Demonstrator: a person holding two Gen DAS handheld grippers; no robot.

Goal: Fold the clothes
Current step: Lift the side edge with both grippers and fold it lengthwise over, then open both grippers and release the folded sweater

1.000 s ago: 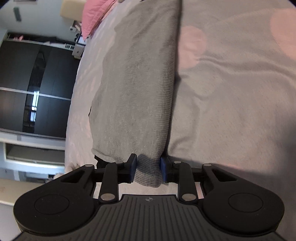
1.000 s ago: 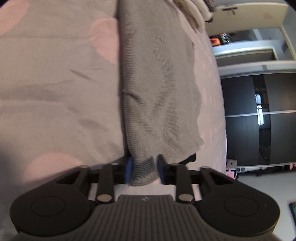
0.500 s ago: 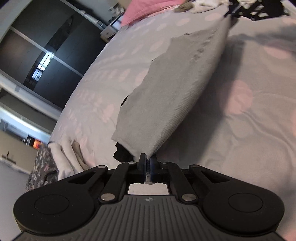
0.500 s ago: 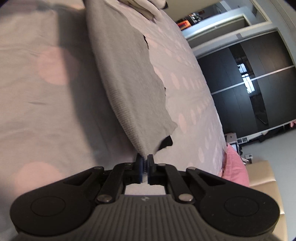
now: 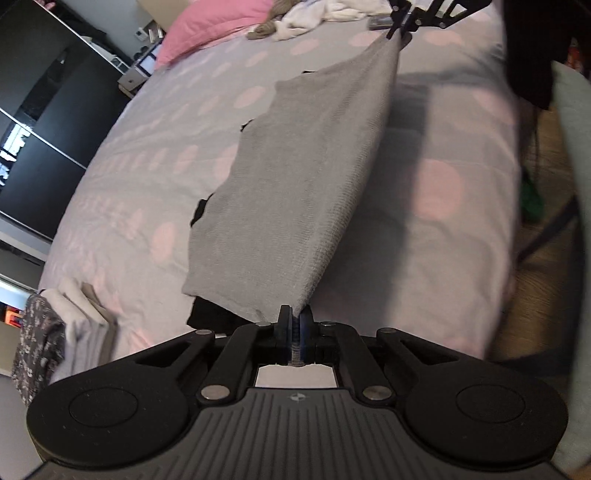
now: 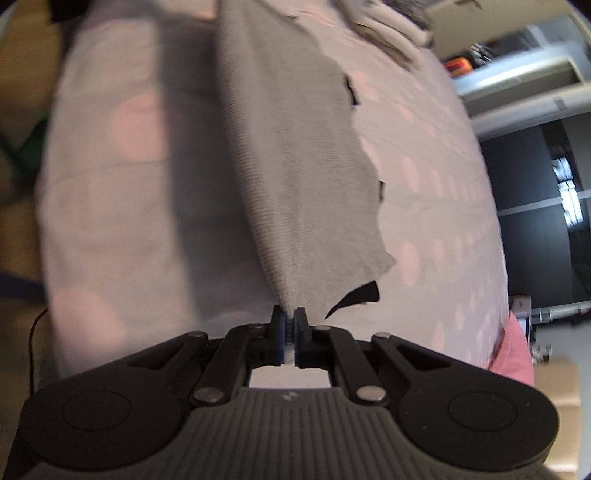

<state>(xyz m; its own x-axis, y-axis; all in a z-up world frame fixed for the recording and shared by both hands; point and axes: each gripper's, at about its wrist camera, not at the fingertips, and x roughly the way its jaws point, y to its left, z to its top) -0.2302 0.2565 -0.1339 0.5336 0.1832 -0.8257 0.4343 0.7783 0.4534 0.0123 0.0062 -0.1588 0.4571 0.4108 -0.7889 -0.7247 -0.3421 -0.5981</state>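
A grey knit garment (image 5: 306,177) hangs stretched in the air above the bed, folded along its length, with a black lining showing at its lower edge. My left gripper (image 5: 294,325) is shut on one end of its top edge. My right gripper (image 6: 290,325) is shut on the other end; it also shows in the left wrist view (image 5: 400,27) at the far end of the cloth. The garment (image 6: 295,166) hangs down to the right in the right wrist view.
The bed (image 5: 443,229) has a grey cover with pink dots. A pink pillow (image 5: 214,26) and a heap of pale clothes (image 5: 314,14) lie at one end. Folded clothes (image 5: 81,314) lie at the other end. Dark wardrobe doors (image 5: 33,129) stand beyond the bed.
Both grippers closed on the ends of the grey garment and lifted it off the bed. It now hangs taut between them, higher than half a second ago.
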